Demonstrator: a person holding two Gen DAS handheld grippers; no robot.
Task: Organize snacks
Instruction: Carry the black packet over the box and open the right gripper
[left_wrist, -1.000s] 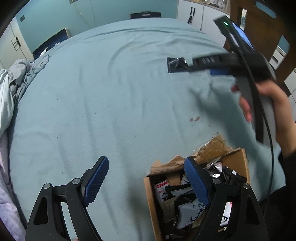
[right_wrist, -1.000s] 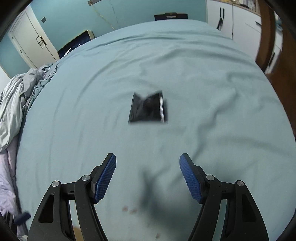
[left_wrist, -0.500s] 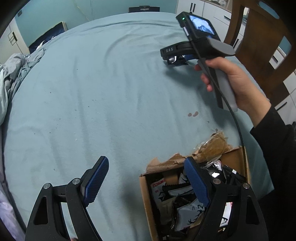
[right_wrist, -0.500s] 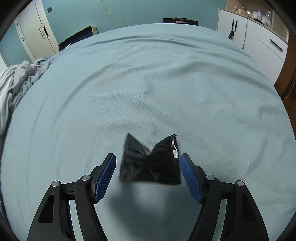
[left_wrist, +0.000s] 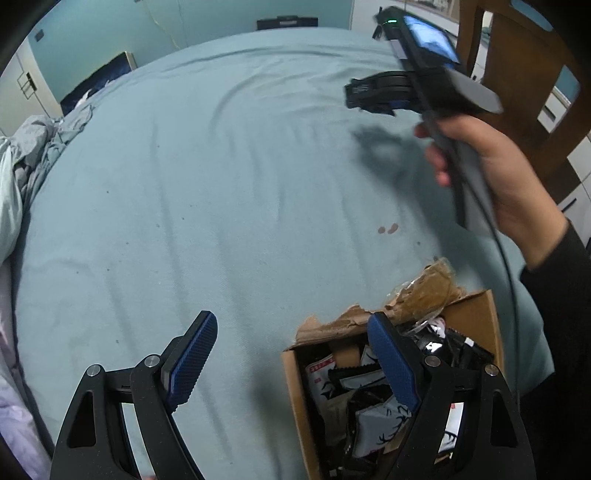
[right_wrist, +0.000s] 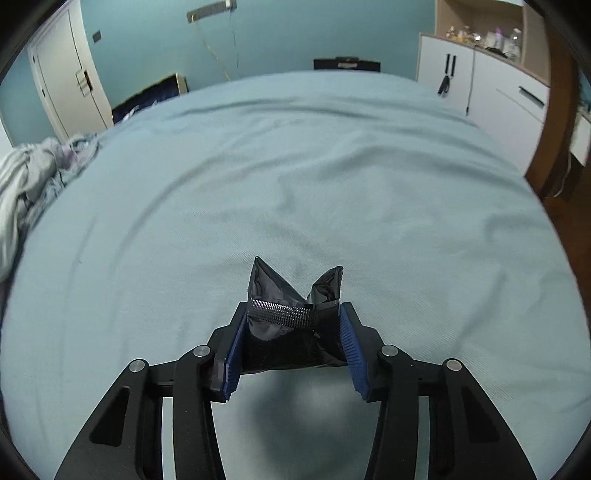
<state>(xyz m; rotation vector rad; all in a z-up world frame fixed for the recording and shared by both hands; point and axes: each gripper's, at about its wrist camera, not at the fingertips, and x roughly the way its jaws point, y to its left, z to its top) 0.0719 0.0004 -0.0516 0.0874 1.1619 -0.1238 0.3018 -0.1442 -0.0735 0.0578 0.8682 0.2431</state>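
At the six o'clock edge of the right wrist view, the right gripper, spread around it half a second ago, is closing its jaws on a crinkly black foil snack packet, buckling it above the teal bedsheet; pickup looks underway. The left gripper stands spread, empty, over the torn cardboard box.

My right gripper points down at a slant, its jaws closing with the black snack packet between them, both blue pads against its sides. My right hand wraps the handle, dark sleeve at the wrist. My left gripper hangs steeply downward, jaws wide apart, nothing between them.
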